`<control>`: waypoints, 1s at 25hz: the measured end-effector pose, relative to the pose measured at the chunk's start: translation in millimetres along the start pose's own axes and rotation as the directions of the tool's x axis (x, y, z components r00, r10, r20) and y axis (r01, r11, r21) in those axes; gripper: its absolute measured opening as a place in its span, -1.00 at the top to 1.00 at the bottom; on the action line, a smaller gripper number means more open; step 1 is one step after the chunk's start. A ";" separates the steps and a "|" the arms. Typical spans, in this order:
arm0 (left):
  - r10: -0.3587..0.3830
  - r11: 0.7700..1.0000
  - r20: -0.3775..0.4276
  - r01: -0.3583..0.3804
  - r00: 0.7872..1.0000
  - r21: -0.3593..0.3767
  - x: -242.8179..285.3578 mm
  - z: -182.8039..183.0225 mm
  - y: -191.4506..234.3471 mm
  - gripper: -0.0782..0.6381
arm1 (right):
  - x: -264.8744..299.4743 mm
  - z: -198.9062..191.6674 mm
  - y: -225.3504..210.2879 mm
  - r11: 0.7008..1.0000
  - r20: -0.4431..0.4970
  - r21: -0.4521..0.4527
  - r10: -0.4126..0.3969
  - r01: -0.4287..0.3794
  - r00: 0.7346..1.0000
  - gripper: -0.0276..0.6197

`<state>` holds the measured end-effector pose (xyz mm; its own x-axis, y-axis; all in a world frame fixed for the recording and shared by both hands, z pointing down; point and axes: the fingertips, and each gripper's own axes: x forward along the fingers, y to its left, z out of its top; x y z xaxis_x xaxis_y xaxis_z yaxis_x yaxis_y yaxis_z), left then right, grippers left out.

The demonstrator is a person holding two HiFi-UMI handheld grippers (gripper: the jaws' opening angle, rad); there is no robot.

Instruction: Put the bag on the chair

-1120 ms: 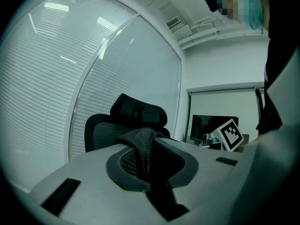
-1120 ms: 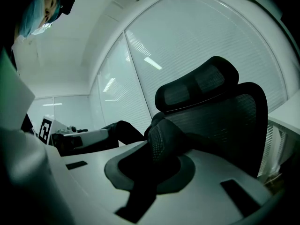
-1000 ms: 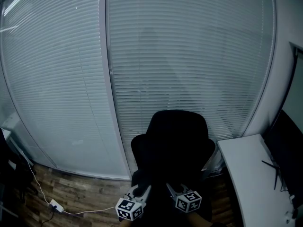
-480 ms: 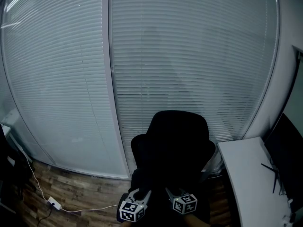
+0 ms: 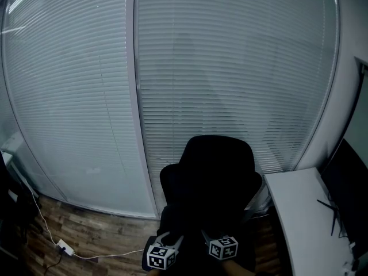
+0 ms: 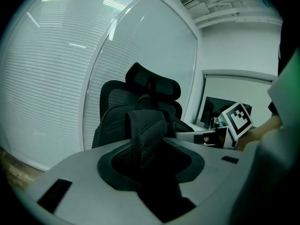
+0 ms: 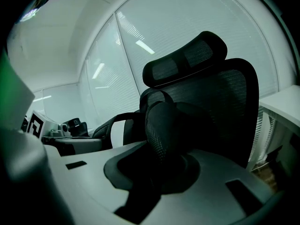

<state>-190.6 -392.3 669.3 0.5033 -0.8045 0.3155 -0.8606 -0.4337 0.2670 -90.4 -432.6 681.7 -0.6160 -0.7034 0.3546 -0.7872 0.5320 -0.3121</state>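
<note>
Fingers on my left gripper [image 6: 151, 159] are just opening, bag strap [image 6: 146, 132] sitting loose between them; my right gripper [image 7: 157, 172] is clenching the other strap [image 7: 161, 128].

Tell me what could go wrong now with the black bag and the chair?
The left tongs have just been opening, their strap loose between them, while the right tongs are shut on the other strap. If the bag isn't resting fully on the chair, it might tip sideways or slide off. It's too dark to tell.
</note>
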 end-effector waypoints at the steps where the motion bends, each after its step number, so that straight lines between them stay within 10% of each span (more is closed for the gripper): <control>1: 0.003 1.000 -0.003 -0.003 1.000 -0.008 -0.5 -2.9 1.6 0.33 | -0.3 -1.4 -0.3 1.000 -0.003 0.001 -0.005 0.005 1.000 0.73; 25: 0.036 0.994 0.038 -0.032 0.999 -0.104 -13.7 -1.7 4.9 0.05 | -12.9 -4.1 -12.6 0.996 -0.021 0.058 -0.060 0.061 0.998 0.26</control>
<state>-201.6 -382.7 667.8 0.4683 -0.8347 0.2898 -0.8636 -0.3629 0.3501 -72.6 -428.2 684.6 -0.5683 -0.7238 0.3914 -0.8201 0.4598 -0.3406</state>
